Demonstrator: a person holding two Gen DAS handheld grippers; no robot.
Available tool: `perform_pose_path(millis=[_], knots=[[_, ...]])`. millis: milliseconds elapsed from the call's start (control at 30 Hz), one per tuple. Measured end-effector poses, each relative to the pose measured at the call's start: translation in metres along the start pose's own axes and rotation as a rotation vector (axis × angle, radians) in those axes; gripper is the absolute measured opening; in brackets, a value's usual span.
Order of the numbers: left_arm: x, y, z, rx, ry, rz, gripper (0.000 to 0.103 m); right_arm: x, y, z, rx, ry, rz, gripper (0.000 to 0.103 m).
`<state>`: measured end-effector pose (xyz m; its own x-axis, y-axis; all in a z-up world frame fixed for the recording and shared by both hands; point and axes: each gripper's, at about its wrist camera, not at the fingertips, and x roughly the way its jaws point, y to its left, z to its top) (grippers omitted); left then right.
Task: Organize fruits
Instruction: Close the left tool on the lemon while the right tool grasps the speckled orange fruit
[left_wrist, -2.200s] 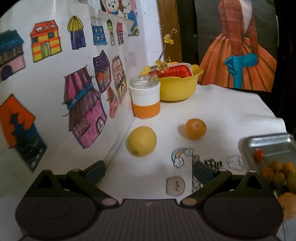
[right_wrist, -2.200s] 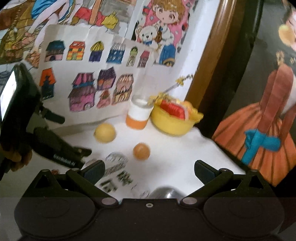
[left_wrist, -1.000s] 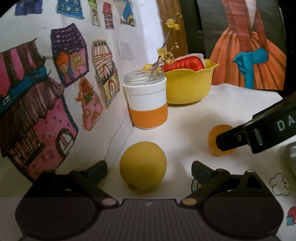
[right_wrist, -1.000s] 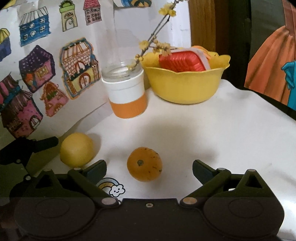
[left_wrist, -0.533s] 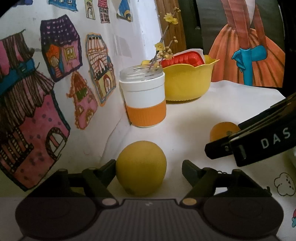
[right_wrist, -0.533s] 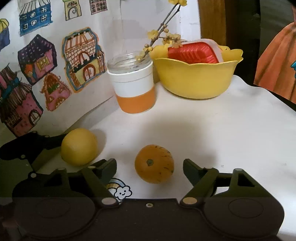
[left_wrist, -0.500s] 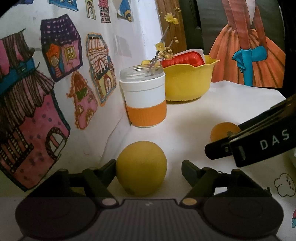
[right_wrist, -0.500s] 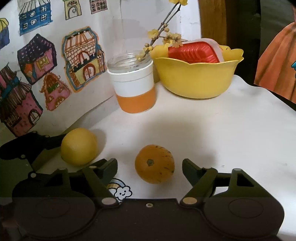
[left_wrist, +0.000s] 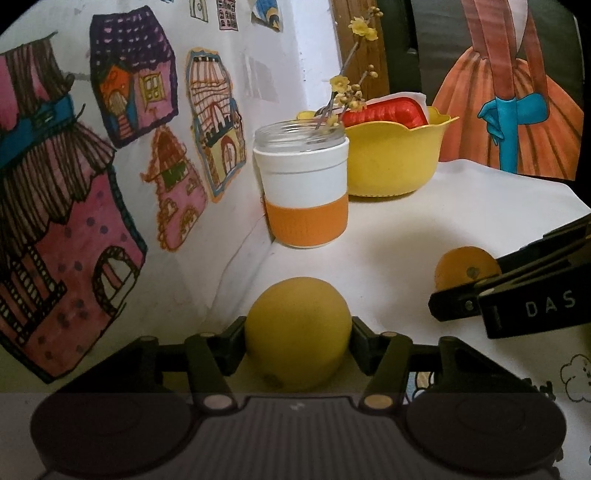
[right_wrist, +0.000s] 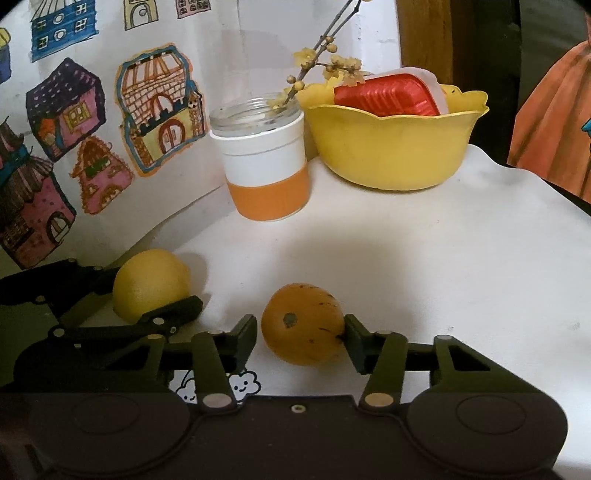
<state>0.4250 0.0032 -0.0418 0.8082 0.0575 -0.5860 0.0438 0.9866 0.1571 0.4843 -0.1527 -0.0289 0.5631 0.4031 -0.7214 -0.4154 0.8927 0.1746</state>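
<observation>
The lemon (left_wrist: 297, 338) sits on the white table (left_wrist: 461, 206) between the two fingers of the left gripper (left_wrist: 297, 341), both pads pressed against its sides, so that gripper is clamped on it. In the right wrist view the same lemon (right_wrist: 149, 284) lies at the left, close to the paper-covered wall, with the left gripper (right_wrist: 147, 295) closed around it from that side. The orange (right_wrist: 303, 324), speckled with dark spots and showing its stem scar toward the camera, rests on the table between the fingers of the right gripper (right_wrist: 300, 338); the right-hand finger touches its skin, while a narrow gap remains between the fruit and the left-hand finger, so the jaws are nearly closed but not yet fully gripping. From the left wrist view the orange (left_wrist: 463, 267) is partly hidden behind the dark arm of the right gripper (left_wrist: 465, 291), which carries the white letters "DAS". Just in front of the right gripper's base, small cloud stickers (right_wrist: 242, 382) lie flat on the table. Farther back stands a glass jar (right_wrist: 264, 158) with a white and orange sleeve, upright near the wall, holding a twig (right_wrist: 317, 40) with small yellow blossoms. Just beside the jar is a yellow bowl (right_wrist: 391, 147) with a scalloped rim, and a red package (right_wrist: 388, 96) rests inside it. Coloured drawings of houses (left_wrist: 136, 70) cover the wall at the left.
</observation>
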Motion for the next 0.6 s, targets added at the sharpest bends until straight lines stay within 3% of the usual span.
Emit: perform_pose_path(millis=[600], knots=[[-0.011,0.002,-0.003,-0.020,0.031,-0.024,0.061,-0.008,-0.002,-0.005,0.028,0.025,0.042,0.048]])
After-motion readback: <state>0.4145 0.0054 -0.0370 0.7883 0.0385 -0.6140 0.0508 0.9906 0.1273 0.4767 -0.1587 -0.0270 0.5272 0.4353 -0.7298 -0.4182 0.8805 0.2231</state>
